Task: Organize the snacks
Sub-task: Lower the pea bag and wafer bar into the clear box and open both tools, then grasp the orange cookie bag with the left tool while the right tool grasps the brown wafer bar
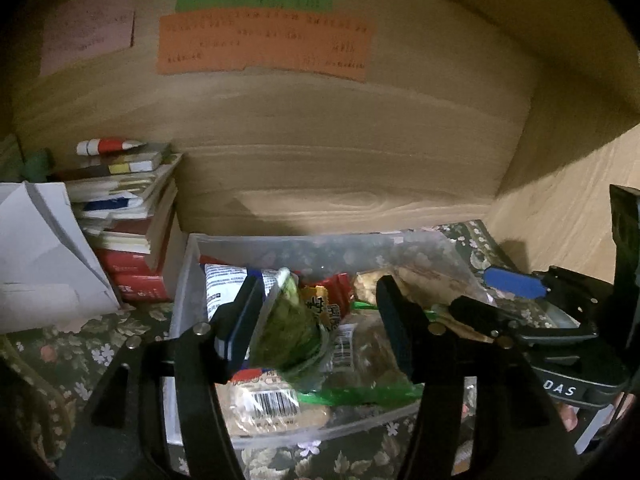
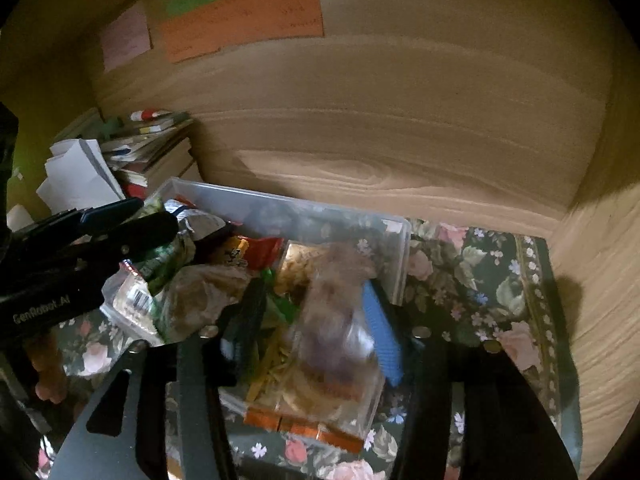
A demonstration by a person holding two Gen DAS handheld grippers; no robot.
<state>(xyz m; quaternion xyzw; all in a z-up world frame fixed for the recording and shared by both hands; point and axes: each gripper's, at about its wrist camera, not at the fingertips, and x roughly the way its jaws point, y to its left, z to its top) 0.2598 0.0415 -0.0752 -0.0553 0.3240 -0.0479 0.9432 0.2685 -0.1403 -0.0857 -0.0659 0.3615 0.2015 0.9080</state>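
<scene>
A clear plastic bin [image 1: 188,264] on a floral cloth holds several snack packets. In the left wrist view my left gripper [image 1: 320,312] is open over the bin, with a green snack bag [image 1: 288,324] lying against its left finger and not pinched. My right gripper [image 1: 476,292] enters from the right with a blue pad. In the right wrist view my right gripper [image 2: 308,320] has its jaws spread around a clear packet of brown snacks [image 2: 332,332] at the bin's near right; the grip is blurred. The bin's far wall [image 2: 288,208] and my left gripper [image 2: 132,220] also show there.
A stack of books [image 1: 132,216] and white papers [image 1: 44,248] stand left of the bin. A wooden back wall [image 1: 340,152] with coloured notes and a wooden side wall [image 2: 600,280] close the shelf. Floral cloth [image 2: 480,280] lies right of the bin.
</scene>
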